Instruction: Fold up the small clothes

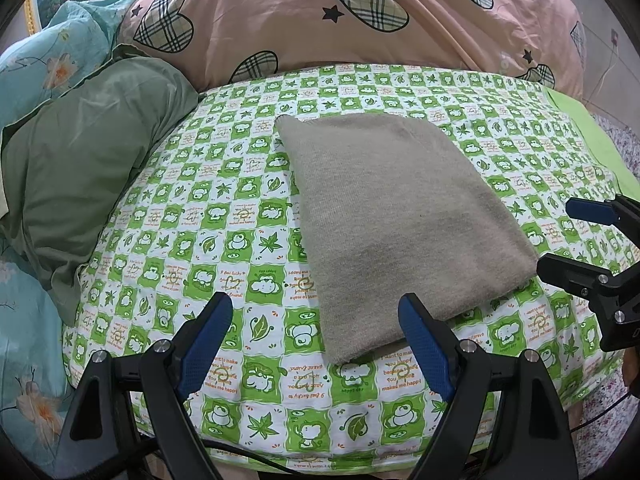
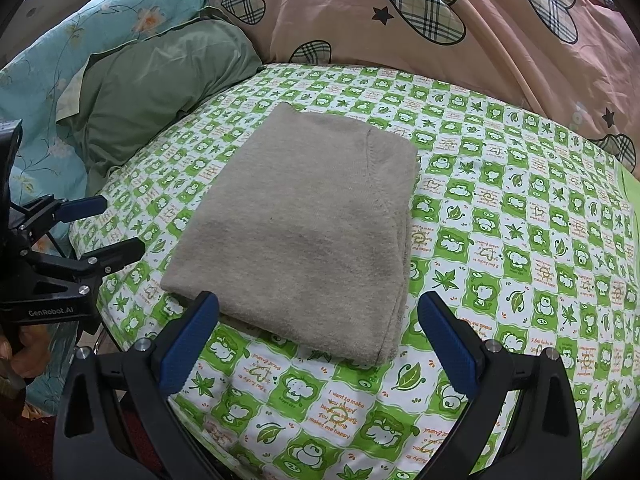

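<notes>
Both sets of jaws stand spread wide and empty: the left gripper and right gripper hover just short of the beige knit garment, touching nothing. It lies on the bed's green checked sheet, already a neat layered rectangle, so folding looks essentially finished.

One folded beige garment at my twelve o'clock, my two grippers, one checkered sheet, three bedding pieces behind.

Both wrist views look steeply down, sharing the folded garment.
</notes>
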### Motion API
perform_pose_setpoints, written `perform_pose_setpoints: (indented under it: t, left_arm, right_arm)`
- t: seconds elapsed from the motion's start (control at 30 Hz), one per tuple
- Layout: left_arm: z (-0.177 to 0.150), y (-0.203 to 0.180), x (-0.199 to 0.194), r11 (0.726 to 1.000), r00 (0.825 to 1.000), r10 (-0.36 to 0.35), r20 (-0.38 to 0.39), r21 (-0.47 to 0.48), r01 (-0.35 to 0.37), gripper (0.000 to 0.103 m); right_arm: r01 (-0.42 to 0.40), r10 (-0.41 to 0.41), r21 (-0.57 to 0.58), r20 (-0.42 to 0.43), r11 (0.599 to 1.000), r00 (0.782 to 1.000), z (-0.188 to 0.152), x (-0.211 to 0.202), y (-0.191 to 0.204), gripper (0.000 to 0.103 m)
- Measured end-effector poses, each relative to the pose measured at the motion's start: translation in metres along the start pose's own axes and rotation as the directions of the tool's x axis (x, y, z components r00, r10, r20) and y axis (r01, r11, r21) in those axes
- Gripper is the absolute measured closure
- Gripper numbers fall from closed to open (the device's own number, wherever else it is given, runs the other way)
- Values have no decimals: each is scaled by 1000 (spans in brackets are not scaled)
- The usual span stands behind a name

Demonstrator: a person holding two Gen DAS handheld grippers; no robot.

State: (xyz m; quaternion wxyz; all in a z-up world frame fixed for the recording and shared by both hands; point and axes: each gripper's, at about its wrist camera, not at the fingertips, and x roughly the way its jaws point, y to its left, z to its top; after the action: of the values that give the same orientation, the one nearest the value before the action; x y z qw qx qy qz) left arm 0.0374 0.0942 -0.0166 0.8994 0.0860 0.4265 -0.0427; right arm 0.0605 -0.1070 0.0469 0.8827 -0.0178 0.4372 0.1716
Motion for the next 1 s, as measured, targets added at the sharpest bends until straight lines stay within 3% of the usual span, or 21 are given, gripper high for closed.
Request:
perform_pose_setpoints:
  t: [0.33,1.0]
  left_arm:
    - [4,1,5,1000,1000,-13,10,0,13,18]
    - [16,4,20,999,999,35,11,-4,-35,18]
  right_arm:
    - [-18,18,16,3,1000,1000,2,1,-4,3]
    - [-48,49,56,-26,997,998,11,17,-25,3]
